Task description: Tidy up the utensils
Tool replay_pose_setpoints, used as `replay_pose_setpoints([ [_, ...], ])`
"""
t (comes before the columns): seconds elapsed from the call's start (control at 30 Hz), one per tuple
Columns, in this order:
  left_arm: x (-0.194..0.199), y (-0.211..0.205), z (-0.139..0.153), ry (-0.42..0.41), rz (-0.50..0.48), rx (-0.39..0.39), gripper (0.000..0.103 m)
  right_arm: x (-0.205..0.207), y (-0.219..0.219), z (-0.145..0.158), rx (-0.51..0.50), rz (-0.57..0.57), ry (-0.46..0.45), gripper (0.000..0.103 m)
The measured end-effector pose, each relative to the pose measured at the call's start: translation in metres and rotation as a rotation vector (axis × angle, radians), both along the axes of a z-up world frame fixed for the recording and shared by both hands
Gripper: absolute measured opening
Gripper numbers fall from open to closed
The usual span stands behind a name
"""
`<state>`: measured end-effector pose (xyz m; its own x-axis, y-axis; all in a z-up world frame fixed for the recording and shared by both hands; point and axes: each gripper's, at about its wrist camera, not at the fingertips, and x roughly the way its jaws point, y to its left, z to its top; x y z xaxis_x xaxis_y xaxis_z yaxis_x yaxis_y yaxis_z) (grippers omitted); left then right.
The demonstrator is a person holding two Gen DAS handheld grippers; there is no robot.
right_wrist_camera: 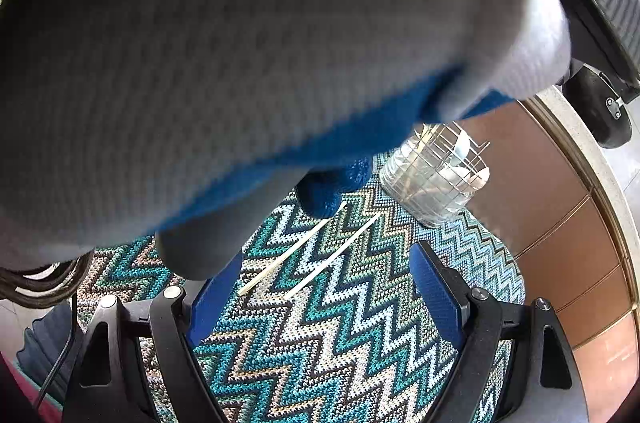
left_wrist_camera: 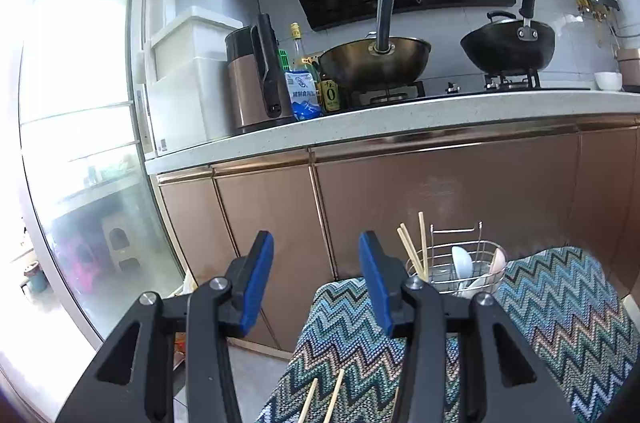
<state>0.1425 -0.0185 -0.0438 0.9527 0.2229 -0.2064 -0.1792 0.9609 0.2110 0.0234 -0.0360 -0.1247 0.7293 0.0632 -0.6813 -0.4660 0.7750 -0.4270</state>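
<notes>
Right wrist view: thin chopsticks (right_wrist_camera: 308,255) on zigzag-knit cloth (right_wrist_camera: 320,343); both grippers' jaws spread, empty.

Both grippers hold nothing: left gripper (left_wrist_camera: 316,279) jaws spread wide, right gripper (right_wrist_camera: 326,297) likewise, a gloved hand (right_wrist_camera: 240,63) looming above it

My gripper (right_wrist_camera: 324,297) has blue pads; the cloth (right_wrist_camera: 320,363) zigzags teal, white and brown; pale chopsticks (right_wrist_camera: 316,261); copper cabinets (left_wrist_camera: 440,207).
</notes>
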Motion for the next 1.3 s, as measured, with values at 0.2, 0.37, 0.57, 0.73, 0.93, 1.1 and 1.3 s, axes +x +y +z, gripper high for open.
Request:
replay_pose_setpoints([
  [0.2, 0.004, 0.001, -0.005, 0.019, 0.023, 0.021, 0.042, -0.001, 0.004, 0.001, -0.007, 0.002, 0.012, 0.085],
  [0.37, 0.005, 0.002, -0.007, 0.024, 0.027, 0.023, 0.042, 0.006, 0.005, -0.001, -0.01, 0.007, 0.018, 0.085],
  [0.57, 0.005, 0.004, -0.007, 0.023, 0.027, 0.019, 0.042, 0.009, 0.006, -0.001, -0.011, 0.007, 0.018, 0.085],
  [0.73, 0.006, 0.004, -0.008, 0.029, 0.025, 0.014, 0.042, 0.009, 0.006, 0.0, -0.011, 0.006, 0.018, 0.085],
  [0.93, 0.009, 0.009, -0.01, 0.044, 0.033, 0.004, 0.042, 0.013, 0.004, 0.001, -0.008, -0.006, 0.02, 0.085],
  [1.1, 0.017, 0.021, -0.013, 0.074, 0.043, -0.004, 0.042, 0.019, -0.009, 0.002, 0.004, -0.024, 0.028, 0.085],
  [1.3, 0.034, 0.069, -0.024, 0.161, 0.063, -0.031, 0.042, 0.05, -0.061, -0.002, 0.086, -0.147, 0.092, 0.085],
])
